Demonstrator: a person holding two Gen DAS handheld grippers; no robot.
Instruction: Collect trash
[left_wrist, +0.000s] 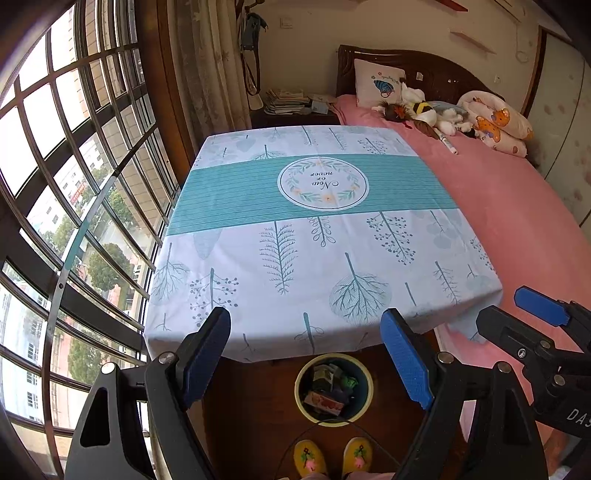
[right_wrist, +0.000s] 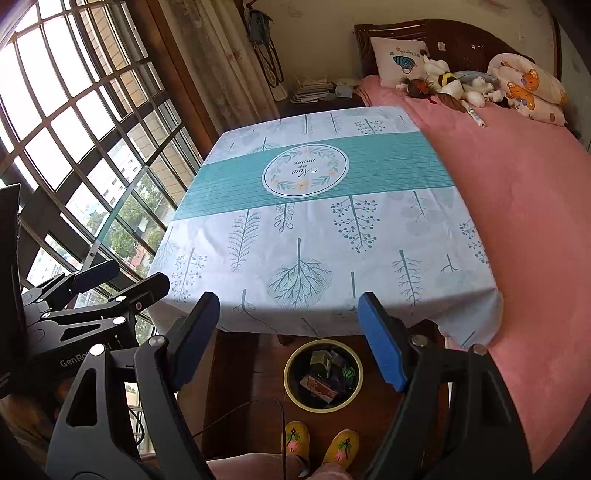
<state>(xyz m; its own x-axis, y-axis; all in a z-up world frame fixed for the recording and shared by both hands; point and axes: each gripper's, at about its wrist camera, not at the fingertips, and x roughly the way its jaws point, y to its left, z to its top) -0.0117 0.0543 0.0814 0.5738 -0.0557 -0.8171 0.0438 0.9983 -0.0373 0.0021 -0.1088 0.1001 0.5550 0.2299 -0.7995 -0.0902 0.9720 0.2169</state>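
A round trash bin (left_wrist: 333, 389) with a pale yellow rim stands on the wooden floor just in front of the table; it also shows in the right wrist view (right_wrist: 323, 374). Several pieces of trash lie in it, among them a red-and-white wrapper (left_wrist: 324, 402) and a green scrap (right_wrist: 348, 372). My left gripper (left_wrist: 306, 354) is open and empty, held above the bin and the table's near edge. My right gripper (right_wrist: 290, 338) is open and empty, beside the left one. The table (left_wrist: 314, 236) is covered by a white and teal tablecloth.
A bed (left_wrist: 517, 221) with a pink cover runs along the table's right side, with plush toys (left_wrist: 424, 110) and a pillow at its head. A barred window (left_wrist: 74, 184) is on the left. The person's yellow slippers (right_wrist: 317, 443) stand before the bin. A thin cable (right_wrist: 258, 406) hangs near the floor.
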